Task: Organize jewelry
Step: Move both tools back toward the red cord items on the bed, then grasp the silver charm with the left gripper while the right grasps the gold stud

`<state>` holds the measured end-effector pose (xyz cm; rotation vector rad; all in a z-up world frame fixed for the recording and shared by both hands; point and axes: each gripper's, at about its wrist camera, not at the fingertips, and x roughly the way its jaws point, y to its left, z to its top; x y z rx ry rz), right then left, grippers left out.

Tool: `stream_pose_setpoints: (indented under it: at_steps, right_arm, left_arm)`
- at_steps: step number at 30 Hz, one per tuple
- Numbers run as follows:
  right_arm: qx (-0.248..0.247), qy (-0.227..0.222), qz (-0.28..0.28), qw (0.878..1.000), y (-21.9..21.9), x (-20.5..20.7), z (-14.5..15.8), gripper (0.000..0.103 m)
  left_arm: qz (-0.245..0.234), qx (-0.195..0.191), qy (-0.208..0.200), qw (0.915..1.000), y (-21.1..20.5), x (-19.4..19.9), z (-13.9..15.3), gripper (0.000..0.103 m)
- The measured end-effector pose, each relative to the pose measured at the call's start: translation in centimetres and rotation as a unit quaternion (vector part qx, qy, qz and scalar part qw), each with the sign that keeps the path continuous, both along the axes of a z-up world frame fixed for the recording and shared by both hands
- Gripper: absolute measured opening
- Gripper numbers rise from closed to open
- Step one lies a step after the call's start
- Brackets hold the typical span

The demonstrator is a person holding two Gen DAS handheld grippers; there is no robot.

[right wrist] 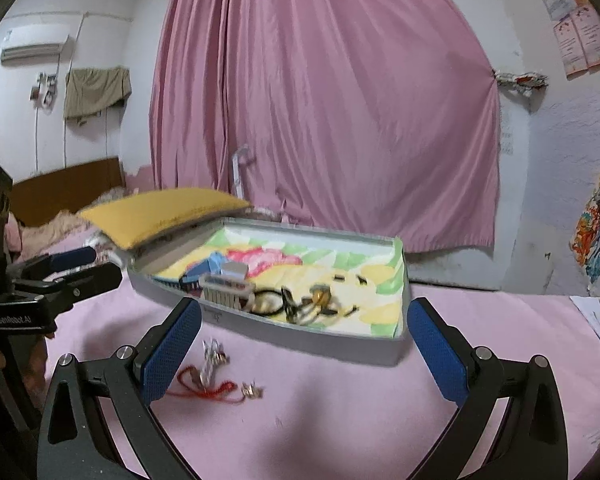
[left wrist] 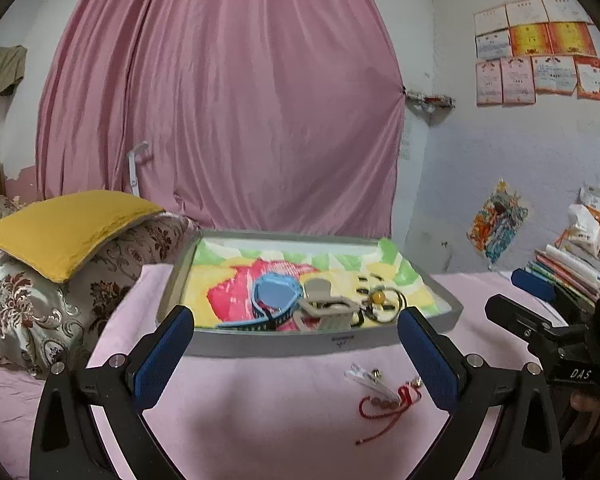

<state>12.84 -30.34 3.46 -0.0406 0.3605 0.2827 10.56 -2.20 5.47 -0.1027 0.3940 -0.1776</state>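
Observation:
A grey tray (left wrist: 284, 346) with a colourful liner lies on the pink bedsheet. In it are a blue watch (left wrist: 276, 296), a beige hair claw (left wrist: 326, 308) and black bands with an amber bead (left wrist: 380, 300). A red cord bracelet (left wrist: 384, 402) and a clear-wrapped piece (left wrist: 366, 378) lie on the sheet in front of the tray. My left gripper (left wrist: 296, 354) is open and empty, just short of the tray. My right gripper (right wrist: 304, 344) is open and empty; the tray (right wrist: 340, 340) lies ahead of it and the red bracelet (right wrist: 208, 388) lies near its left finger.
A yellow pillow (left wrist: 64, 228) on a floral cushion (left wrist: 32, 312) lies left of the tray. Stacked books and bags (left wrist: 572, 264) are at the right. A pink curtain (left wrist: 220, 100) hangs behind. The right gripper (left wrist: 540, 332) shows at the left view's right edge.

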Motion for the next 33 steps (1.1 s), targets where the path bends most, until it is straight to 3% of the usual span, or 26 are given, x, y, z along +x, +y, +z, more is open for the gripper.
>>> stream_pose_setpoints:
  at_steps: [9, 12, 14, 17, 20, 33]
  right_arm:
    - [-0.025, 0.094, 0.029, 0.995, 0.2, 1.7, -1.7, 0.097]
    - [-0.03, 0.126, 0.042, 0.991, 0.4, 2.4, -2.5, 0.079]
    - [-0.029, 0.148, 0.053, 0.987, 0.6, 3.0, -3.1, 0.065]
    - [-0.028, 0.173, 0.067, 0.982, 0.8, 3.6, -3.7, 0.049]
    - [-0.03, 0.185, 0.078, 0.979, 1.2, 3.9, -4.1, 0.041]
    - [-0.056, 0.225, 0.125, 0.965, 3.2, 4.6, -5.0, 0.028]
  left_arm:
    - [-0.042, 0.005, 0.103, 0.9937, -0.5, 1.6, -2.6, 0.102]
    - [-0.052, 0.003, 0.129, 0.9903, -0.7, 2.2, -3.4, 0.098]
    - [-0.058, 0.004, 0.144, 0.9879, -0.9, 2.5, -3.9, 0.087]
    - [-0.071, 0.003, 0.165, 0.9837, -1.3, 2.9, -4.6, 0.078]
    - [-0.085, 0.002, 0.18, 0.98, -1.6, 3.1, -4.9, 0.068]
    - [-0.129, -0.022, 0.218, 0.9672, -3.7, 4.8, -5.2, 0.053]
